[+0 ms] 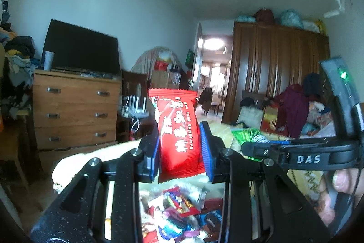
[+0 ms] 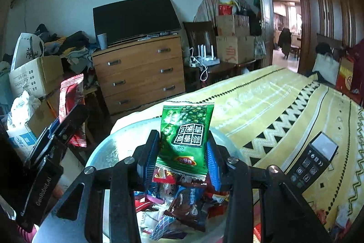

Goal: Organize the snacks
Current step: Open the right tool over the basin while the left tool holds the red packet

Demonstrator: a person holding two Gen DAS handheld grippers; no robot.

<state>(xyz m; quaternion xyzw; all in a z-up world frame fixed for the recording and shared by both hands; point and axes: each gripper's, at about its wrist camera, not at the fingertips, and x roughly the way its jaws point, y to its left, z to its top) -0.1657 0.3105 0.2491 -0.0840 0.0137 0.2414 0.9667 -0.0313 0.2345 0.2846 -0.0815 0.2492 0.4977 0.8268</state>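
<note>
While each gripper carries a packet of its own, the sorting looks barely begun, judged by what lies under them. Between the fingers of the left gripper point(image 1: 179, 147) stands a red snack packet point(image 1: 176, 129), upright, its lower half pinched by the blue pads on both sides and its sealed top rising above the fingertips. The right gripper point(image 2: 182, 158) likewise pinches a green snack packet point(image 2: 185, 136), held upright with its print upside down and its bottom edge hanging just below the pads. Directly beneath both pairs of fingers sits the pile of mixed snacks point(image 2: 179, 199), many small wrappers heaped together in what seems to be a clear round bowl point(image 2: 109, 147); that heap is most of the work left. Beyond the right fingertips stretches a yellow patterned bedspread point(image 2: 273, 101), bare apart from a remote control point(image 2: 314, 161) off to the right of the fingers, and no sorted groups show on it yet. Farther off, past both sets of fingertips, stand a wooden dresser point(image 2: 141, 74) and a dark television point(image 2: 136, 17).
</note>
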